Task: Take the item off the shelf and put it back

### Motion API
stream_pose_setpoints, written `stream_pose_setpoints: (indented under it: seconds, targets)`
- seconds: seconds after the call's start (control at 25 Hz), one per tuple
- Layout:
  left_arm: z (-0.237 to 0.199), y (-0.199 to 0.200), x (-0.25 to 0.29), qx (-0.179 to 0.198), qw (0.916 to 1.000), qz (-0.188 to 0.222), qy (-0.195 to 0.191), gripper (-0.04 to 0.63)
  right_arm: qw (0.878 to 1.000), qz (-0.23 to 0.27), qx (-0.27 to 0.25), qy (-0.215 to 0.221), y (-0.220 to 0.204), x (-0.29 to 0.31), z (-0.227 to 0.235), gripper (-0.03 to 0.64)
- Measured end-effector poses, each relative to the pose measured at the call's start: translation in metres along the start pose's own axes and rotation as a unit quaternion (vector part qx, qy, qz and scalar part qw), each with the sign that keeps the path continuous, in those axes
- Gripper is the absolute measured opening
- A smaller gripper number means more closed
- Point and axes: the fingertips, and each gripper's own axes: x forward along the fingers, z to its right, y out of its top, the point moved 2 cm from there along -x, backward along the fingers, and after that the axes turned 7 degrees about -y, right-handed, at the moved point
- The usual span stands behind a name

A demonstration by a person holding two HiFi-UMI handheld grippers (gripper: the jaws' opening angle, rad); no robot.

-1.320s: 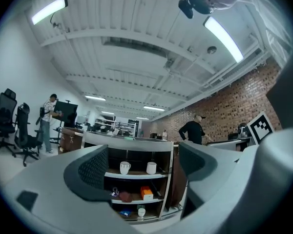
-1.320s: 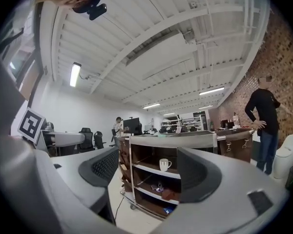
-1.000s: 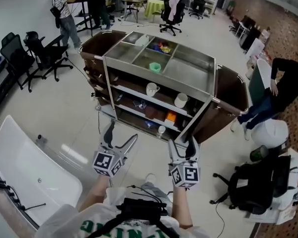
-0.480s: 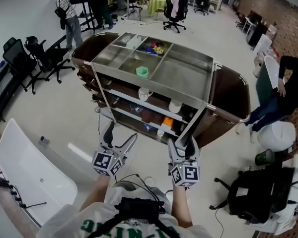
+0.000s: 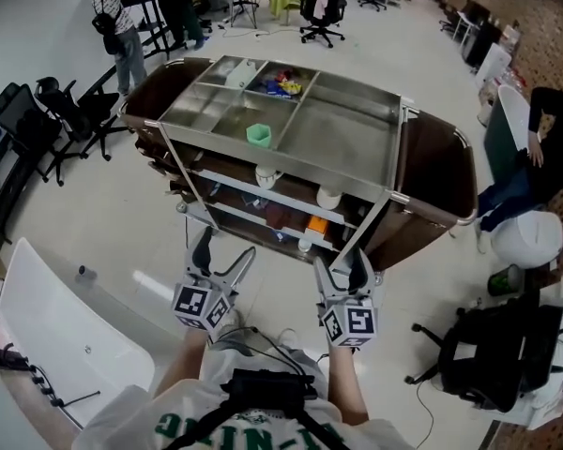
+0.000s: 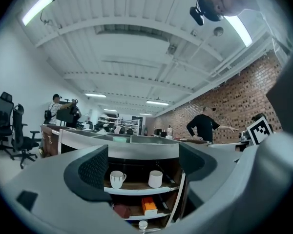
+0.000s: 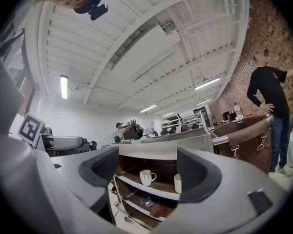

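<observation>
The steel shelf cart's (image 5: 349, 141) compartmented top tray holds a small green cup (image 5: 258, 135). Two white ceramic mugs (image 5: 266, 175) stand on its upper shelf, with an orange box (image 5: 316, 225) below. The left gripper (image 5: 223, 251) and right gripper (image 5: 342, 262) face the open front across bare floor, jaws apart and empty.

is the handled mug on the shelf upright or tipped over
Upright: the handled mug stands on its base on the shelf board, open mouth up, handle out to the side.
</observation>
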Motion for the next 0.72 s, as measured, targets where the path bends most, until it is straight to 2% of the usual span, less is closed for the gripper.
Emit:
stream_pose_setpoints:
  seconds: [0.28, 0.44, 0.72]
  targets:
    - [-0.025, -0.009, 0.033, 0.008, 0.9982, -0.001, -0.06, 0.436, 0.998, 0.001, -0.013, -0.06, -0.004, 0.011, -0.001, 0.385]
    - [-0.051, -0.001, 0.039, 0.017, 0.9971, 0.006, -0.073, 0.436, 0.996, -0.003, -0.013, -0.086, -0.011, 0.019, -0.01, 0.385]
    - [-0.081, -0.006, 0.044, 0.013, 0.9956, -0.002, -0.093, 0.436, 0.992, -0.027, -0.015, -0.118, -0.03, 0.027, -0.023, 0.386]
